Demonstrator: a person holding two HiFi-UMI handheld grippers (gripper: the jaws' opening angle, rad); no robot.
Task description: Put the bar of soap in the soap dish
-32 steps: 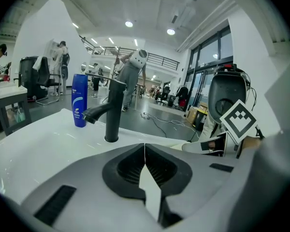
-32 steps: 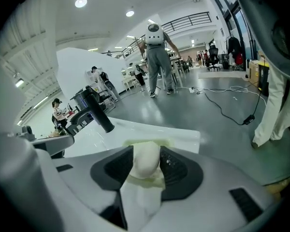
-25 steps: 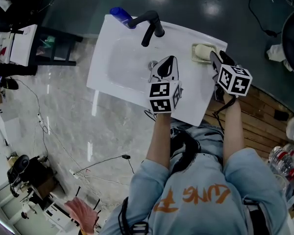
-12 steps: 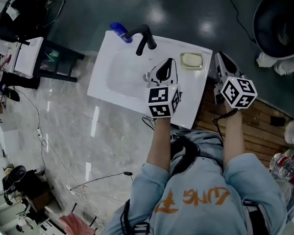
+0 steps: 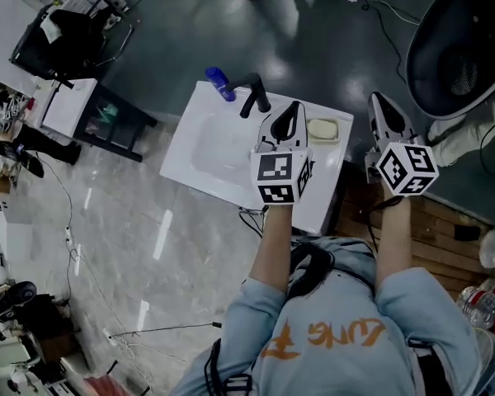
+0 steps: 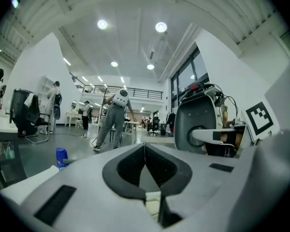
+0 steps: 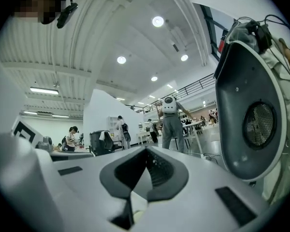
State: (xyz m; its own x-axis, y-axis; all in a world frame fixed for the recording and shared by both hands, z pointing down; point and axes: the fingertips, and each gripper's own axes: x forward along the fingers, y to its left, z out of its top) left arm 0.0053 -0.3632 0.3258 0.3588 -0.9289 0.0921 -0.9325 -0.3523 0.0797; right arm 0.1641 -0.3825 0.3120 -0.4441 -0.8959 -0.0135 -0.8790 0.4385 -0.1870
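The pale bar of soap (image 5: 323, 128) lies in the soap dish (image 5: 310, 131) on the back right corner of the white sink (image 5: 223, 151). My left gripper (image 5: 294, 106) is held up over the sink, just left of the dish, and it is shut with nothing in it. In the left gripper view, the left gripper (image 6: 145, 148) points level across the room. My right gripper (image 5: 378, 97) is held up to the right of the sink, apart from the dish. It is shut and empty, as the right gripper (image 7: 146, 151) also shows in its own view.
A black faucet (image 5: 252, 94) and a blue bottle (image 5: 218, 83) stand at the sink's back edge. A large dark rounded shell (image 5: 462, 48) stands at the right, close beside my right gripper. A black side table (image 5: 107, 114) stands left of the sink. People stand far off in the hall.
Both grippers have risen from the sink. The right gripper has left the soap dish, where the soap stays, and moved off to the right.
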